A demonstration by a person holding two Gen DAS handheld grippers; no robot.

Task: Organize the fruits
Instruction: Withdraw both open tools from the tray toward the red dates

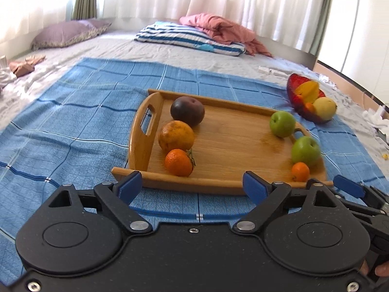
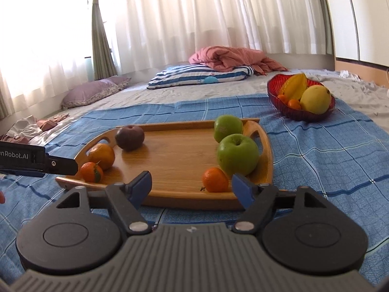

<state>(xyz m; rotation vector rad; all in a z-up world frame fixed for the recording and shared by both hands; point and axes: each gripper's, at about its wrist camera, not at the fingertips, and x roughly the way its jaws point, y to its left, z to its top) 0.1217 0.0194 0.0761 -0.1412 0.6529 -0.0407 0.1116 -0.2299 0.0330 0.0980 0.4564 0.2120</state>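
Now both grippers, left [image 1: 192, 185] and right [image 2: 190, 186], tilt downward before the tray [image 2: 175, 155], fingers apart, empty.

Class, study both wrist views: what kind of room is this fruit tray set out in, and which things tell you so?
Most likely a bedroom. The wooden tray sits on a blue checked cloth spread over a bed, with a purple pillow and folded striped bedding behind, before long white curtains.

Tray [image 1: 218, 131]: wood, smooth, satin sheen w/ visible grain. Blue checked cloth [image 1: 73, 112]: woven, matt, a bit wrinkled. Red bowl [image 2: 287, 107]: glossy, see-through, ribbed. Green apples [image 2: 237, 154]: smooth, waxy. Mandarins [image 1: 178, 162]: dimpled skin. Gripper pads [image 1: 130, 186]: matt blue.
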